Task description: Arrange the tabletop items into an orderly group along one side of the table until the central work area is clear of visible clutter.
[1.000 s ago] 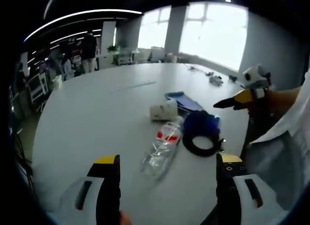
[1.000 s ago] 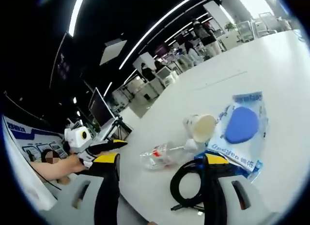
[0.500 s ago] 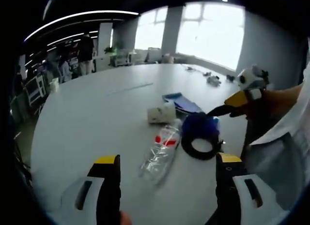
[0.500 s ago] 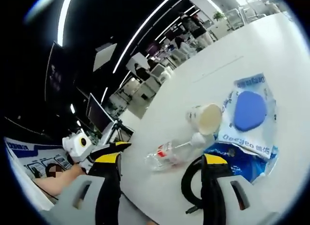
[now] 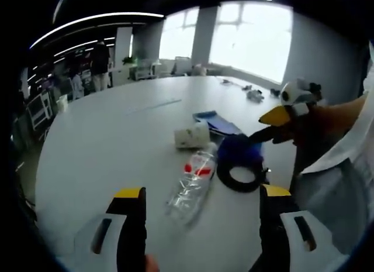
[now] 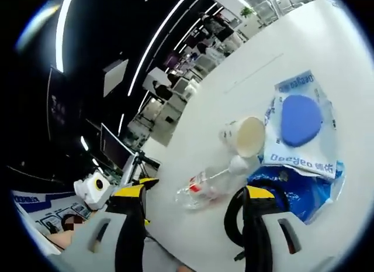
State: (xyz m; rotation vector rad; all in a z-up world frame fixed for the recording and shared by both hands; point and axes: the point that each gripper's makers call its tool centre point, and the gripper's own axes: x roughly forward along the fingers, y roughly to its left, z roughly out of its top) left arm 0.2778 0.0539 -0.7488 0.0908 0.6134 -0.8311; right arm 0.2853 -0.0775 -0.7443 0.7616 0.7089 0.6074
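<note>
clear plastic bottle (image 5: 191,186) (lying flat) sits ahead of both open hand-held grippers (image 5: 201,196).

We read "Oeegeo"-ish blue lettering on clear plastic pouch with blue round pad (image 6: 301,131); red label on clear plastic bottle (image 6: 201,190) too blurry.

left gripper (image 5: 201,205) low over the table, jaws spread wide, nothing between them. right gripper (image 6: 193,207) jaws also wide apart, empty. in left gripper view the right gripper (image 5: 266,124) comes in from the right, held by a hand (image 5: 327,123), tips pointing left.
</note>
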